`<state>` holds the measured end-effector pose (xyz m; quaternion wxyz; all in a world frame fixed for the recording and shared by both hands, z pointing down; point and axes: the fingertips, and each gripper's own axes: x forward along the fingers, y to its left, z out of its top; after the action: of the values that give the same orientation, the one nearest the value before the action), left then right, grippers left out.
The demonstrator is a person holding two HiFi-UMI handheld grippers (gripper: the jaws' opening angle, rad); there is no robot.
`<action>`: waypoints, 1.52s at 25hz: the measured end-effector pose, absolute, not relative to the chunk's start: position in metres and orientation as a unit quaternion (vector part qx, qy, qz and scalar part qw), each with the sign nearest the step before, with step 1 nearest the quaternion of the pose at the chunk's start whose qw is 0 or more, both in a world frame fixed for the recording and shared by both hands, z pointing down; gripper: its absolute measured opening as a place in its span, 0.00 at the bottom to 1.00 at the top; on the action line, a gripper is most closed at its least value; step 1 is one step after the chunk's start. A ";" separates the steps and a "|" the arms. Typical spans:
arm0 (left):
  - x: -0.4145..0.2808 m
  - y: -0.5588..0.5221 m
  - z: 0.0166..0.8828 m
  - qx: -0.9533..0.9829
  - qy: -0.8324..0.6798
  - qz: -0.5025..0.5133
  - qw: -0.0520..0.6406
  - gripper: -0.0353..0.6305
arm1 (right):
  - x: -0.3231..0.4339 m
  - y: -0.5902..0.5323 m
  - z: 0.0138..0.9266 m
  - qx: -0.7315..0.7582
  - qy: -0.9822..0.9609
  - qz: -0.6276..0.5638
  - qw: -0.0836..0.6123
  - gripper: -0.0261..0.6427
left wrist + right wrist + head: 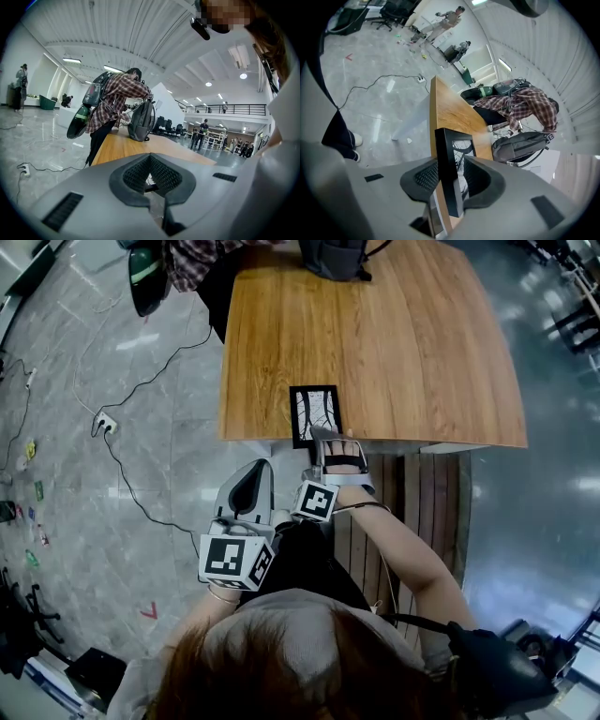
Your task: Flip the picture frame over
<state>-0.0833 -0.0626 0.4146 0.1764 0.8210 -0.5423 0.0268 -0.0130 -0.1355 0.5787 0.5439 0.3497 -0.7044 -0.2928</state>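
Observation:
A black picture frame point(315, 414) lies face up at the near edge of the wooden table point(403, 343), its black-and-white print showing. My right gripper point(327, 441) is at the frame's near edge, rolled onto its side. In the right gripper view the frame's edge point(448, 164) stands between the jaws together with the table's lip; a thin gap shows beside one pad, so my right gripper point(451, 177) is open around it. My left gripper point(261, 467) hangs below and left of the table edge, shut and empty point(151, 176).
A dark backpack point(334, 259) stands at the table's far edge, and a person in a plaid shirt point(117, 101) leans there. A cable with a power strip point(103, 423) runs over the grey floor on the left. A slatted bench point(422, 498) sits under the table's near side.

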 end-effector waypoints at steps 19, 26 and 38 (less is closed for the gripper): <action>-0.098 -0.066 0.413 0.812 -0.555 0.011 0.181 0.06 | 0.004 -0.101 0.592 0.309 -0.737 -0.112 0.591 0.45; -0.091 -0.069 0.391 0.822 -0.548 -0.004 0.156 0.06 | 0.012 -0.113 0.483 0.458 -0.803 0.004 0.381 0.45; -0.065 -0.085 0.316 0.843 -0.525 -0.066 0.100 0.06 | 0.048 -0.098 0.268 0.504 -0.852 0.107 -0.095 0.06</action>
<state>-0.0652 -0.0845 0.3165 0.1003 0.8429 -0.5246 -0.0656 0.0482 -0.0980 0.2680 -0.0953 0.5035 -0.8520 0.1071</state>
